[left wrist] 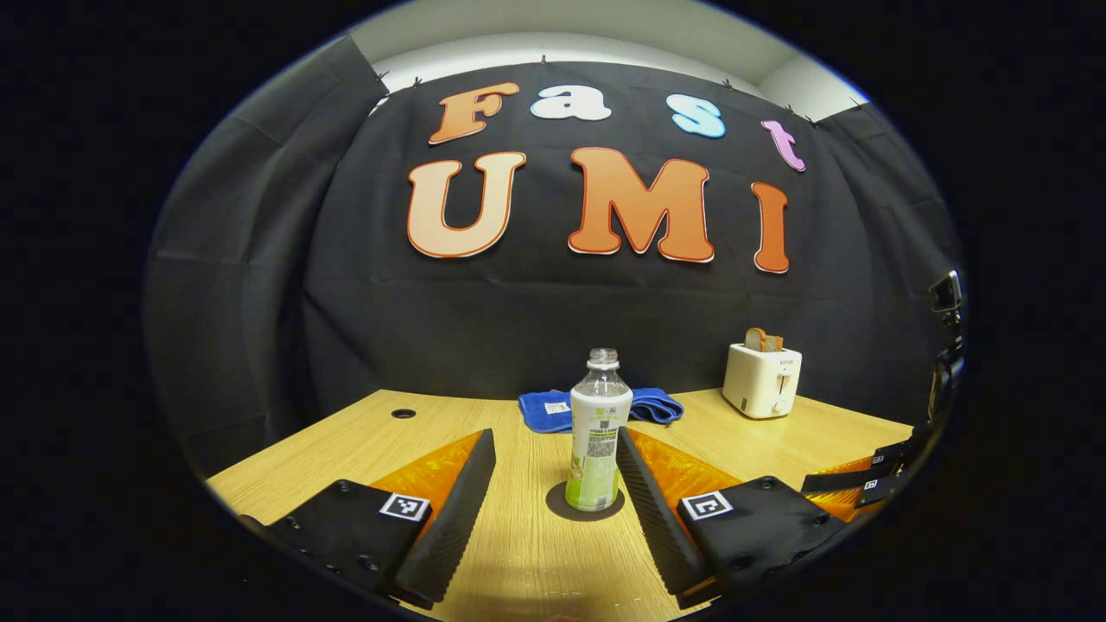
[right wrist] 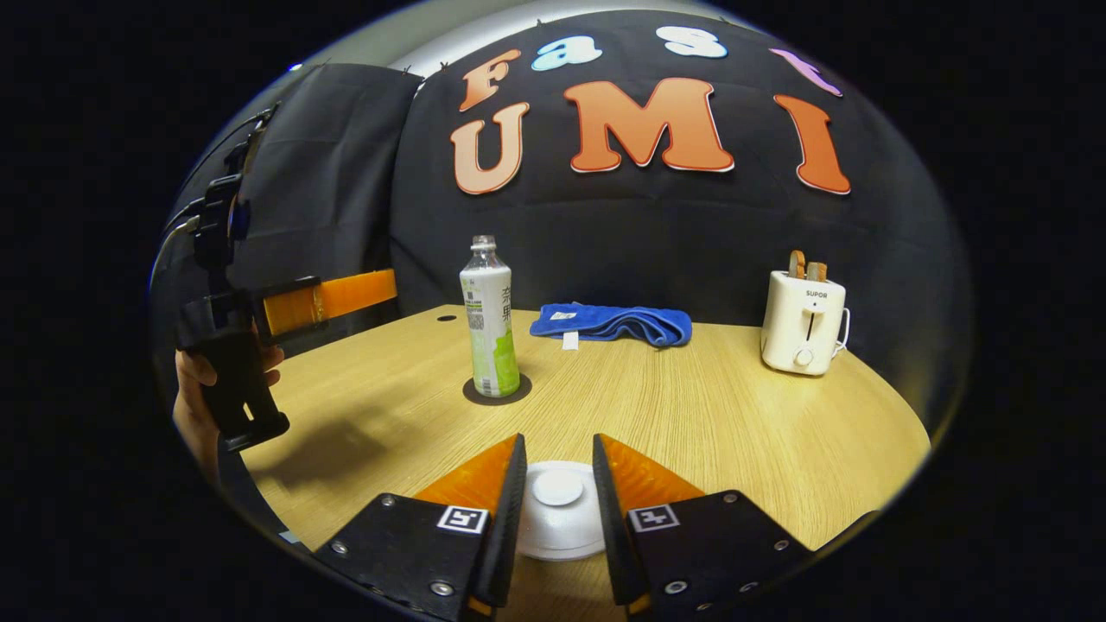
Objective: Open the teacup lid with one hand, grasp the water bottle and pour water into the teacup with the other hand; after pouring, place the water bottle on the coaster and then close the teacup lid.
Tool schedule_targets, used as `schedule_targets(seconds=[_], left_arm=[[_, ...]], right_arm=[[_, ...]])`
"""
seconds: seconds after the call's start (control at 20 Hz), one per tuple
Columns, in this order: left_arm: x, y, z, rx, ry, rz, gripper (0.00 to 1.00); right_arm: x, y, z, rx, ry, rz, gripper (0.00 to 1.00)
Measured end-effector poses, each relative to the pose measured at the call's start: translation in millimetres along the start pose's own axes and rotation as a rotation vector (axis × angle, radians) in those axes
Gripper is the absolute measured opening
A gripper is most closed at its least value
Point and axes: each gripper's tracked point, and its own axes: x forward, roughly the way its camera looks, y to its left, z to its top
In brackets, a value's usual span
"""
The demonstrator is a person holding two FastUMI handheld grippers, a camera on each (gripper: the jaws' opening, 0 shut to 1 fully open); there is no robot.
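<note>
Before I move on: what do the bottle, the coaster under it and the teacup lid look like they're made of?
Water bottle: clear plastic by the see-through neck, with a printed sleeve.
Coaster: dark, matte, thin disc; rubber, felt or leather, hard to tell.
Teacup lid: white and smooth with a soft sheen, likely glazed ceramic, possibly plastic.

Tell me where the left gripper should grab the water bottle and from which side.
Grip the water bottle on its labelled body, about mid-height, coming in level from the near side. It stands upright on the coaster, and the left gripper is open with the bottle already roughly centred ahead of its fingers. The neck narrows, so it probably gives a weaker hold for tilting.
</note>
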Motion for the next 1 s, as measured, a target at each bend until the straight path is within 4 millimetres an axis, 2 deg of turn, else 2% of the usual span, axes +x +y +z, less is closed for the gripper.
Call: schedule_targets(seconds=[0.2,0.4,0.6,0.8,0.9,1.0], left_arm=[[-10,-8,17,-0.072,-0.020,-0.045,0.90],[-17,-2,35,-0.068,-0.039,-0.029,0.91],[-33,8,53,-0.033,-0.083,-0.006,0.91],[-45,19,72,-0.008,-0.137,0.012,0.89],[-48,33,75,-0.004,-0.137,0.032,0.89],[-52,44,82,-0.002,-0.148,0.059,0.92]], right_arm=[[-10,-7,32,-0.009,-0.077,-0.034,0.61],[-23,-15,68,-0.044,-0.164,-0.087,0.65],[-39,-18,110,-0.051,-0.282,-0.125,0.75],[-50,-18,133,-0.094,-0.351,-0.157,0.75],[-54,-18,142,-0.096,-0.384,-0.168,0.76],[-54,-16,145,-0.109,-0.405,-0.156,0.81]])
